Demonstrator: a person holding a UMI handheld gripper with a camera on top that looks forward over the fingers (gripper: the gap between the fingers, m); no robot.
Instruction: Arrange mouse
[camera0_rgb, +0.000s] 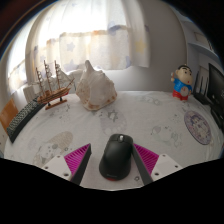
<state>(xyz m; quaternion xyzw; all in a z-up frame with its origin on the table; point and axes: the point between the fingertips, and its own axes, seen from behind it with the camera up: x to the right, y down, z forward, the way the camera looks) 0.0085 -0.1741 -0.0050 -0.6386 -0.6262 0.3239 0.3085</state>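
Observation:
A black computer mouse (117, 156) lies on the white patterned tablecloth (70, 130), between my two fingers. My gripper (113, 153) is open around it. The left pink pad (80, 160) stands a little apart from the mouse's side. The right pink pad (146, 158) is close against its other side. The mouse's rear end is hidden low between the fingers.
Beyond the mouse stand a model sailing ship (52, 82), a large conch shell (96, 88) and a small cartoon figurine (181, 83). A round patterned disc (198, 126) lies to the right. A dark frame (215, 88) stands behind it. White curtains hang behind the table.

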